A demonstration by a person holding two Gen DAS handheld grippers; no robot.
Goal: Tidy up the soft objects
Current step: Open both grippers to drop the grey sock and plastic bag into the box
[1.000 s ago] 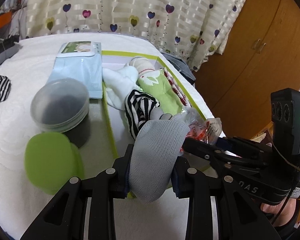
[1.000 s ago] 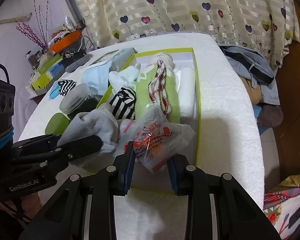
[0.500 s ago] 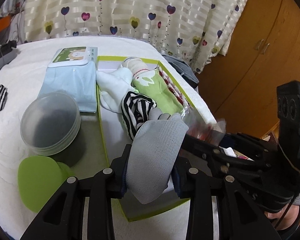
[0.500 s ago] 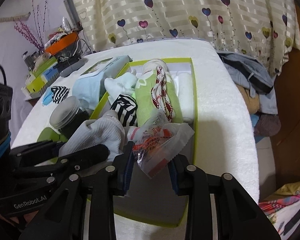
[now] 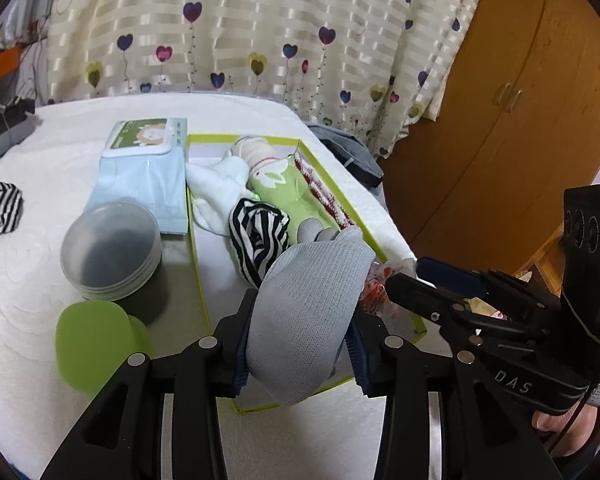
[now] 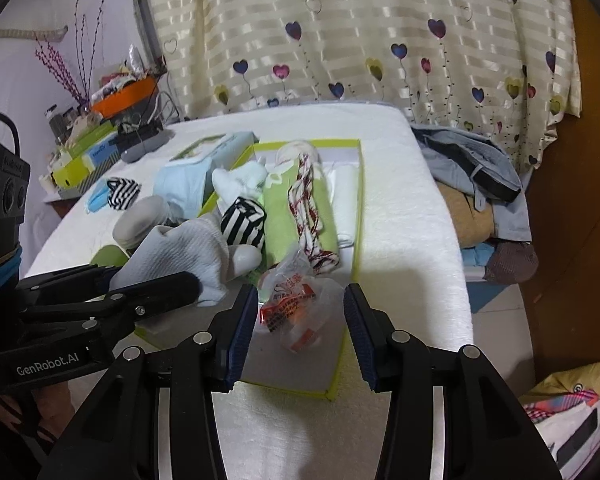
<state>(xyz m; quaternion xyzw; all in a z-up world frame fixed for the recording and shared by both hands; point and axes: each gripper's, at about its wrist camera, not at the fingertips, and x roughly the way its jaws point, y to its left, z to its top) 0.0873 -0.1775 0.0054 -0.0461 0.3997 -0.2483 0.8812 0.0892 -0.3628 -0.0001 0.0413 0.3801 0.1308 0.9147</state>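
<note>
A grey sock stands up between the pads of my left gripper, over the near end of the green-rimmed box. The jaws are opening, and both pads still touch the sock. The box holds a black-and-white striped sock, a green roll and white socks. My right gripper hovers over the box's near right corner, its jaws opening. A crinkly plastic packet with red print lies in the box below them, clear of both pads.
Left of the box stand a clear round tub, a green lid and a blue wipes pack. A loose striped sock roll lies far left. Clothes are heaped beyond the bed's right edge, by a wooden wardrobe.
My right jaws spread off the plastic packet, which now lies in the box, and the right gripper rose a little. My left jaws widened around the grey sock.
</note>
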